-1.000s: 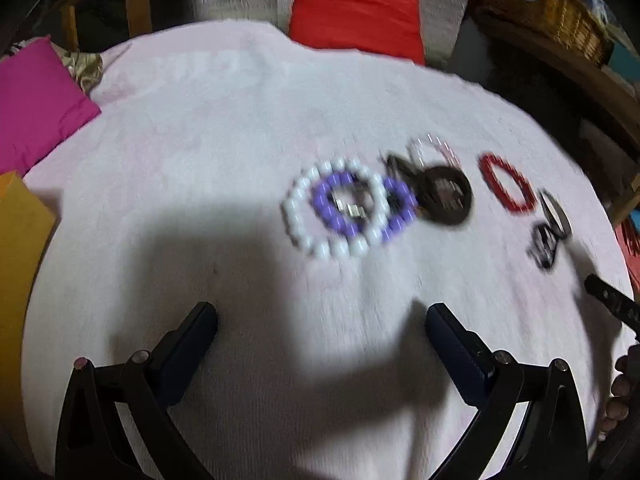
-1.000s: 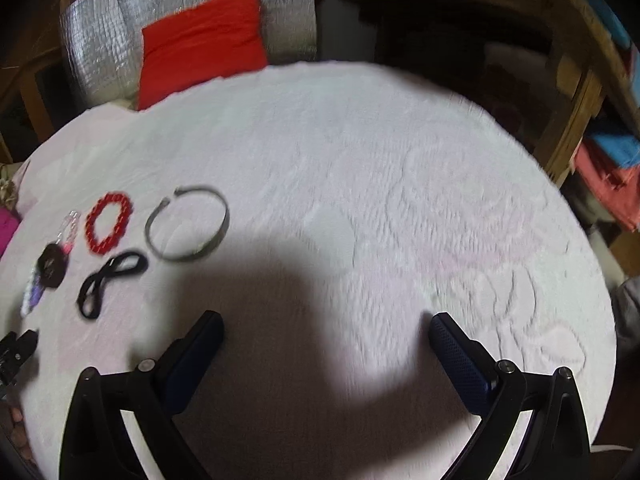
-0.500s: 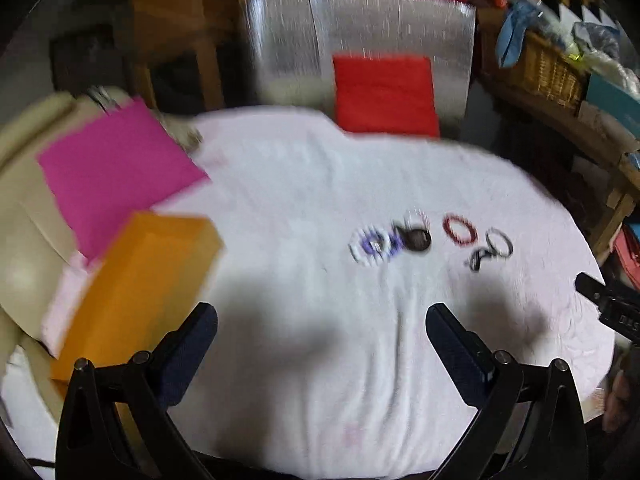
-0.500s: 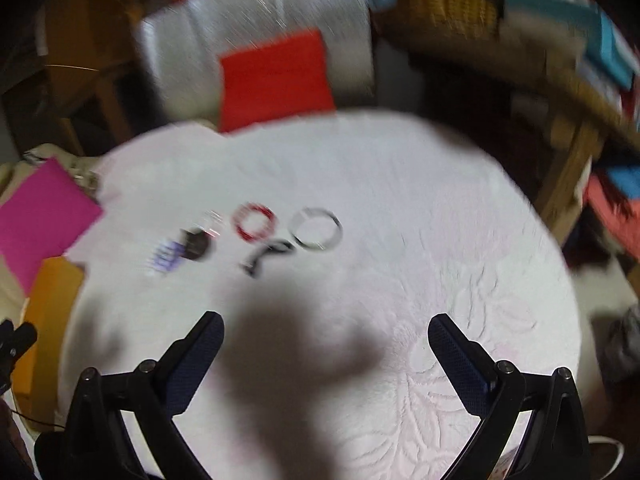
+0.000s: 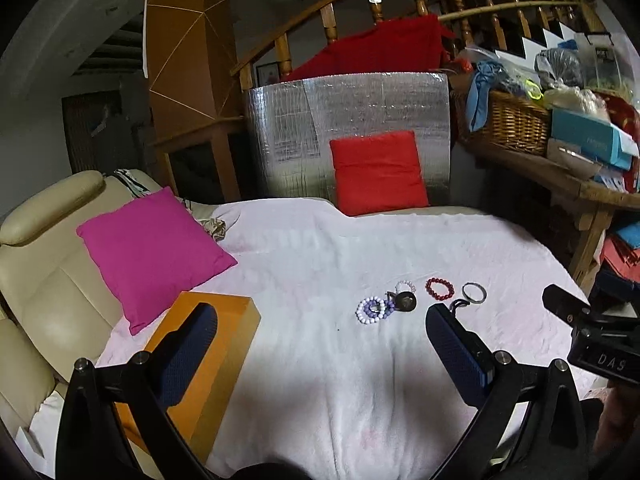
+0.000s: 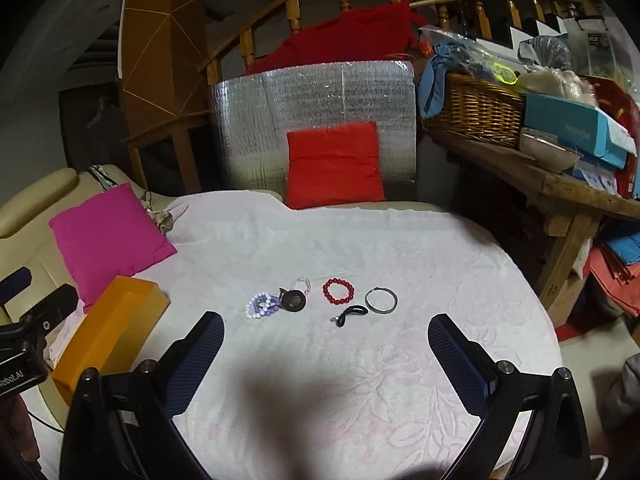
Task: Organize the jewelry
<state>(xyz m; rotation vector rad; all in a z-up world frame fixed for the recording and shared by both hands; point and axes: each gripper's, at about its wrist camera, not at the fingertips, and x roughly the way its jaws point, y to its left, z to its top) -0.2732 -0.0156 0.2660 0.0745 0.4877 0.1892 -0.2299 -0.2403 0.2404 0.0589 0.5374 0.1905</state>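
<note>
Jewelry lies in a row on the pale pink blanket (image 6: 360, 240): a white and purple bead bracelet pair (image 6: 262, 306), a dark round piece (image 6: 294, 301) with a small clear bead bracelet (image 6: 302, 282) behind it, a red bead bracelet (image 6: 338, 291), a black loop (image 6: 351, 315) and a grey bangle (image 6: 382, 300). They also show in the left wrist view: the white and purple pair (image 5: 372, 309), the red bracelet (image 5: 439, 288), the bangle (image 5: 474, 292). My left gripper (image 5: 320, 356) and right gripper (image 6: 326, 360) are both open and empty, held back above the near blanket.
An orange box (image 6: 112, 328) sits at the blanket's left edge, beside a magenta cushion (image 6: 104, 240) on a beige sofa. A red cushion (image 6: 334, 164) leans on a silver foil panel at the back. A wooden shelf (image 6: 560, 184) with a wicker basket stands right.
Both grippers have pulled back and up from the blanket. The jewelry now looks small and far, and the orange box and cushions have come into view. The jewelry has not moved.
</note>
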